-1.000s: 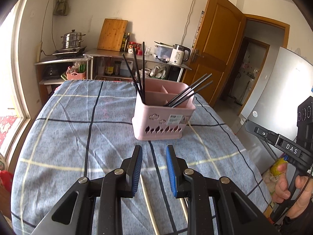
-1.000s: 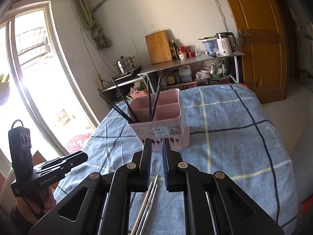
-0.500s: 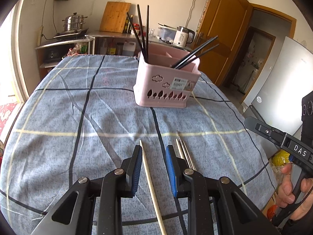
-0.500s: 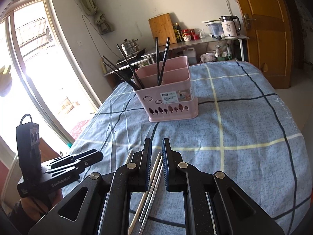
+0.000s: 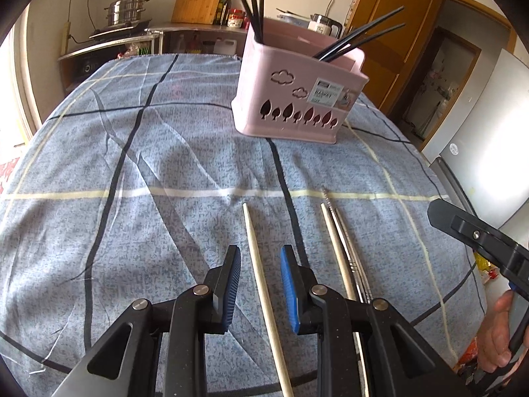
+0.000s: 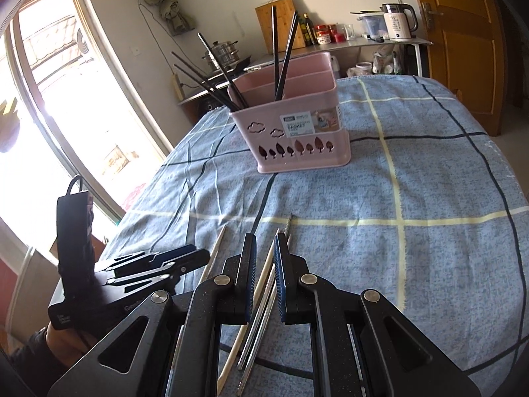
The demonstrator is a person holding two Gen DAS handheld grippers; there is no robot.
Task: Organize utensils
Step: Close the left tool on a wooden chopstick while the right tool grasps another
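Observation:
A pink utensil basket (image 5: 297, 96) (image 6: 291, 132) stands mid-table with several black chopsticks (image 5: 360, 38) (image 6: 281, 56) upright in it. A pale wooden chopstick (image 5: 261, 278) lies on the cloth between the fingers of my open left gripper (image 5: 259, 258). Another wooden chopstick (image 5: 337, 251) and two metal chopsticks (image 5: 352, 254) lie just to its right. In the right wrist view my right gripper (image 6: 264, 248) is open a little and straddles that wooden chopstick (image 6: 264, 274) and the metal chopsticks (image 6: 261, 317), low over the cloth. Neither gripper holds anything.
The table has a blue checked cloth (image 5: 132, 165) (image 6: 429, 182). My left gripper shows at the left of the right wrist view (image 6: 155, 264). A counter with a pot (image 5: 127, 8), cutting board and kettle (image 6: 398, 21) stands behind. A door and fridge are at the right.
Both grippers have come down and back toward the near table edge, from level with the basket to low over the loose chopsticks. The left gripper now straddles the lone wooden chopstick.

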